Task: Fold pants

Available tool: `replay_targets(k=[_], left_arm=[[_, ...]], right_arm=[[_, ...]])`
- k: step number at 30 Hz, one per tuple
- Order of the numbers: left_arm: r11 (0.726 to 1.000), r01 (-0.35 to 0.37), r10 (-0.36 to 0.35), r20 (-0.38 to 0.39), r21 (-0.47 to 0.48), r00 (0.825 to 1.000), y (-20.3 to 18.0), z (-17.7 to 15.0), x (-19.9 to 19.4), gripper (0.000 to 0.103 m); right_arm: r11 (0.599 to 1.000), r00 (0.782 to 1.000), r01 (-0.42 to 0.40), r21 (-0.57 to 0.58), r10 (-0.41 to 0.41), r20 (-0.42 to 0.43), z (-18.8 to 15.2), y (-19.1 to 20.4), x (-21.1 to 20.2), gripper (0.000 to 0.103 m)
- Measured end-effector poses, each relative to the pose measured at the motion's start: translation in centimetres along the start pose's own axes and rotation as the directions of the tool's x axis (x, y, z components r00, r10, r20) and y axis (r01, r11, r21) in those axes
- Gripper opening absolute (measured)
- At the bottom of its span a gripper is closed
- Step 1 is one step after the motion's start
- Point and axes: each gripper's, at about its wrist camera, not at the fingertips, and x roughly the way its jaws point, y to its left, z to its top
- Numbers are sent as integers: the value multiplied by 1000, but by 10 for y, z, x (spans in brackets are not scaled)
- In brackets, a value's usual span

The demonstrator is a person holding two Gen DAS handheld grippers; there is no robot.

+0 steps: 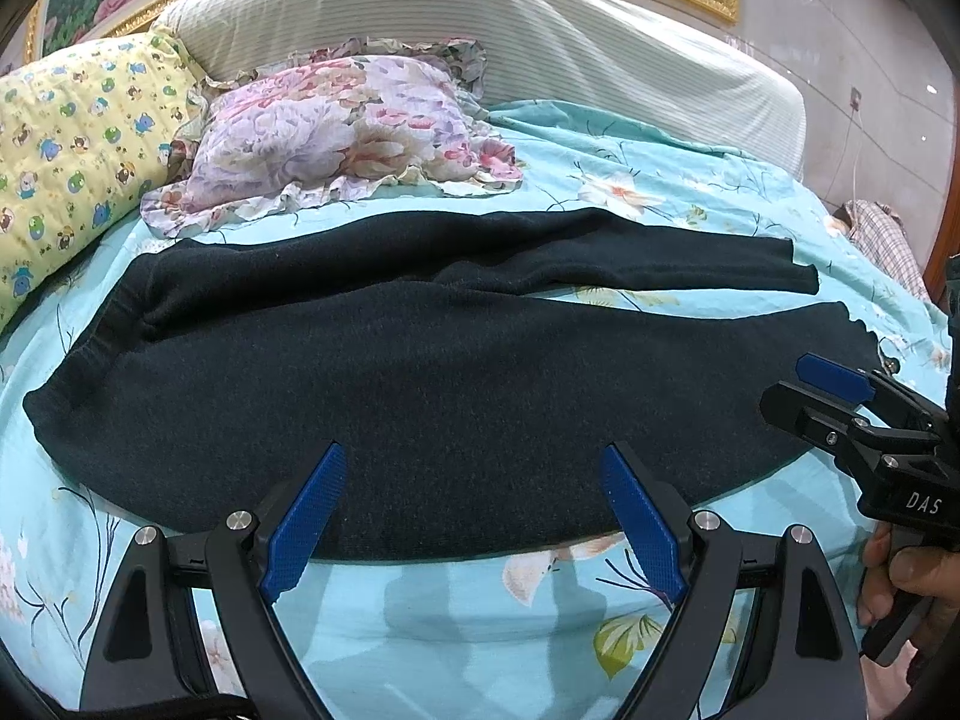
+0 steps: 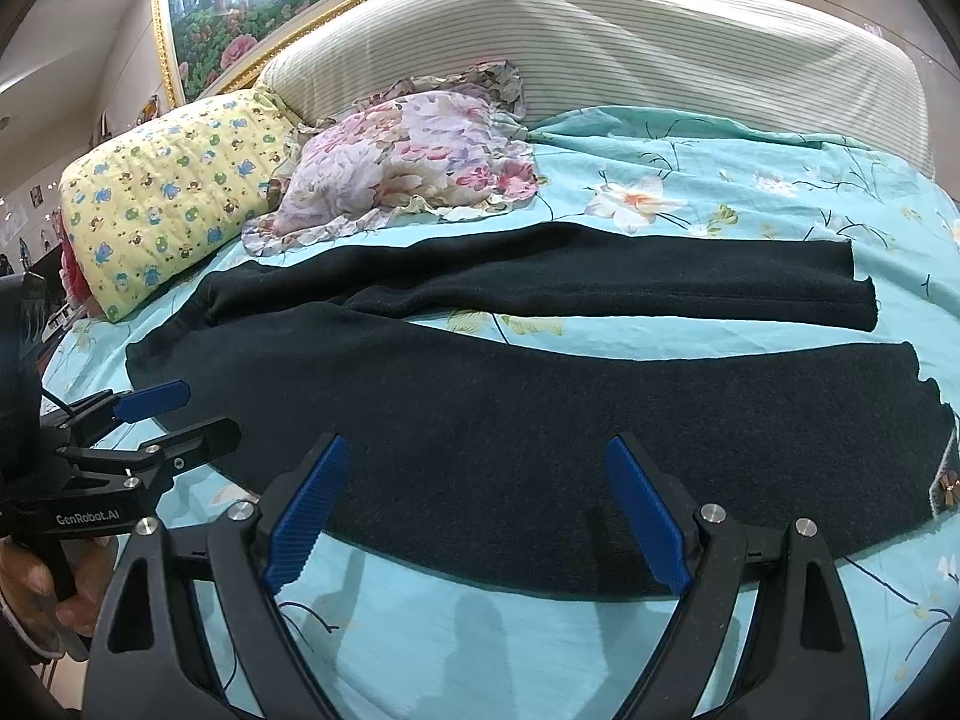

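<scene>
Dark pants (image 1: 420, 360) lie spread flat on the bed, waistband to the left, two legs running right, parted by a gap. They also show in the right wrist view (image 2: 540, 420). My left gripper (image 1: 474, 462) is open and empty, hovering over the near leg's front edge. My right gripper (image 2: 477, 456) is open and empty over the near leg, further right. The right gripper also shows in the left wrist view (image 1: 804, 387), and the left gripper shows in the right wrist view (image 2: 180, 414).
A light blue floral sheet (image 1: 450, 618) covers the bed. A floral pillow (image 1: 336, 132) and a yellow cartoon-print pillow (image 1: 72, 150) lie at the head, before a striped headboard (image 1: 480, 18). A checked cloth (image 1: 882, 240) lies at far right.
</scene>
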Motion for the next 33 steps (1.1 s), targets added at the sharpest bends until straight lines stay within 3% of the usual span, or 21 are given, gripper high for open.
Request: replay_targets(k=[33], left_arm=[[1000,28,-28,-17,0,999,-2,4,4,88]], right_arm=[[1000,1000,-6,10,6,4,5,-8,-1,89]])
